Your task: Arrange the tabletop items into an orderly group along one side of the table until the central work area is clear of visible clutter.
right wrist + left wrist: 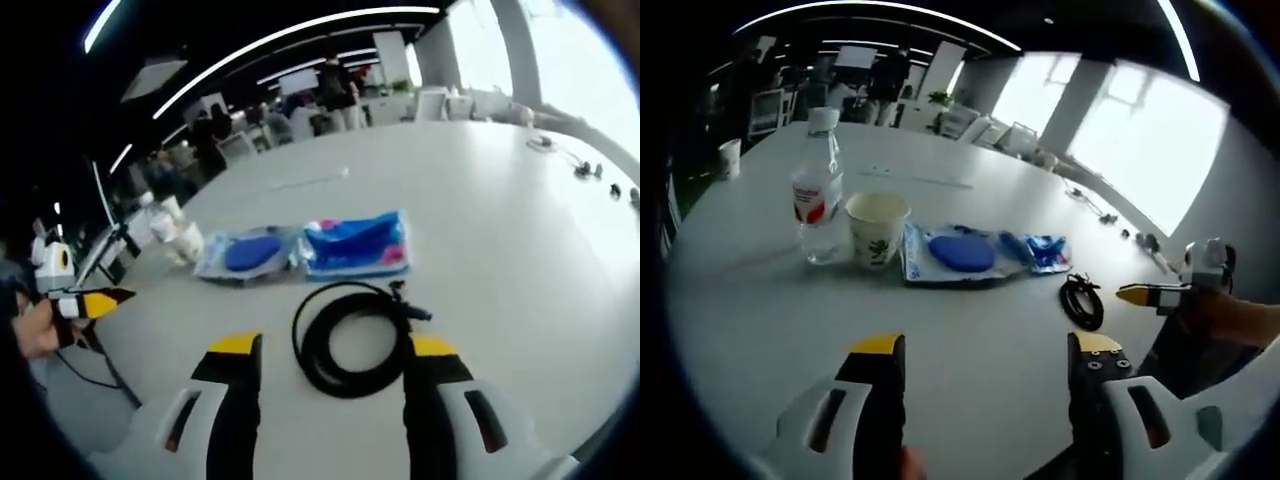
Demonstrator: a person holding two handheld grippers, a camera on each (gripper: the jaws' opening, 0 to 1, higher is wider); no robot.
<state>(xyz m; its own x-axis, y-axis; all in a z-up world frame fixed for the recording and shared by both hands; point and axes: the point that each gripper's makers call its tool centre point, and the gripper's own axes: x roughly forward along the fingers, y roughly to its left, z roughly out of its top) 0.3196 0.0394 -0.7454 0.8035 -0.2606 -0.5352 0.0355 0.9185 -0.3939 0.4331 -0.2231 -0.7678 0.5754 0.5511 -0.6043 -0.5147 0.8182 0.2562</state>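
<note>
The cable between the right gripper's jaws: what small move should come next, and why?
Probably lower the open right gripper and close it on the coiled cable. The cable lies loose on the table, apart from the packets, cup and bottle.

bottle (818, 195) upright beside paper cup (876, 228) | blue packets (960, 253) flat | black cable (350, 337) coiled

You're in an open-plan office. See the big white meeting table (970, 190), ceiling light strips (300, 30), and large windows (1150, 150).
</note>
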